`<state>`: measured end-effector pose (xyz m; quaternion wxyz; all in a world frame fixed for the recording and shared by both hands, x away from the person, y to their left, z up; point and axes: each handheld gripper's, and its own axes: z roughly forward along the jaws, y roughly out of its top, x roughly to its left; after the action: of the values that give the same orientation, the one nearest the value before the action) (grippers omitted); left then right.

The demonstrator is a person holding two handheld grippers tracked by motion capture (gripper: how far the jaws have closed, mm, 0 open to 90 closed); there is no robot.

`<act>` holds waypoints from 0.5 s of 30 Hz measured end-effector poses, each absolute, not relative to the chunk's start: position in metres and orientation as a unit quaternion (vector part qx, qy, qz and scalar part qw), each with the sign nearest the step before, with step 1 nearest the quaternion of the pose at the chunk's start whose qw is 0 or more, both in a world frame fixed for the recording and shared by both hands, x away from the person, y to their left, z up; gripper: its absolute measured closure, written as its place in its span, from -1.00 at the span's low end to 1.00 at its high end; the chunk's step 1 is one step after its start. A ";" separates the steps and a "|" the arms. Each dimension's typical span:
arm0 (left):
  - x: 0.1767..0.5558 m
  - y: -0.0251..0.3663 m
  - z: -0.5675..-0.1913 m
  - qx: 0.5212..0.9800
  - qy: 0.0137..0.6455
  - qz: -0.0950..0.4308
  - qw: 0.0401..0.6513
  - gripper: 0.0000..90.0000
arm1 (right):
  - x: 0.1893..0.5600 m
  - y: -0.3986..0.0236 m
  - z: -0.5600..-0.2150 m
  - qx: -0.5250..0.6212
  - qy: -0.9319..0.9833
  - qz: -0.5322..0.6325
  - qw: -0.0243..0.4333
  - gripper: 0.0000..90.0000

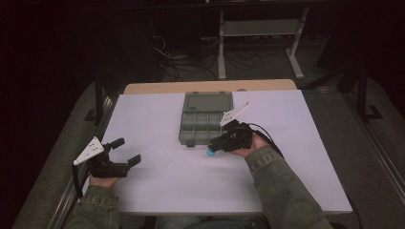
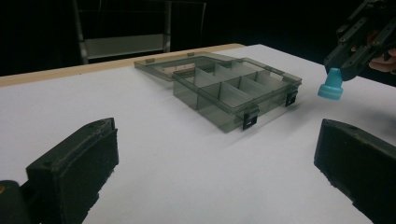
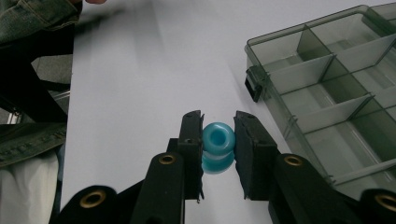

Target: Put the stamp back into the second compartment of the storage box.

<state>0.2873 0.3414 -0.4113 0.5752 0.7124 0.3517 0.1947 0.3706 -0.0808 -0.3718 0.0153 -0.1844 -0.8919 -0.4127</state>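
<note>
So nearest the lens, the left gripper (image 1: 125,151) was parked at the table's (image 1: 157,186) near-left corner, jaws spread wide with nothing between them, well apart from everything else. Moving right, the little blue cap-shaped piece (image 3: 218,145) was pinched between the pads of the right gripper (image 1: 213,148), lifted clear of the white surface, its hollow end pointed back at the gripper's camera and its flared end pointed down and away. Right of that, in the right gripper view, the open compartment box (image 3: 327,88) was seen just beside the jaws; from above it sat just behind the cap, toward the far edge. The nearest row of compartments looked like the obvious drop spot, so only a short carry up and over the front wall by the right hand seemed needed.
</note>
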 end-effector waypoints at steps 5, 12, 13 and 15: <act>0.288 0.342 -0.411 0.711 0.352 0.195 0.578 -1.00 | 0.374 -0.079 -0.369 -0.185 -0.893 -0.410 0.015 0.60; 0.287 0.342 -0.411 0.711 0.352 0.195 0.577 -1.00 | 0.382 -0.075 -0.361 -0.182 -0.898 -0.401 0.011 0.60; 0.287 0.342 -0.411 0.711 0.352 0.195 0.577 -1.00 | 0.382 -0.075 -0.361 -0.182 -0.898 -0.401 0.011 0.60; 0.287 0.342 -0.411 0.712 0.351 0.195 0.576 -1.00 | 0.383 -0.074 -0.358 -0.188 -0.898 -0.397 0.014 0.60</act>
<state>0.2872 0.3424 -0.4110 0.5762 0.7119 0.3508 0.1953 0.3829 -0.0742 -0.3576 0.0143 -0.1882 -0.8980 -0.3974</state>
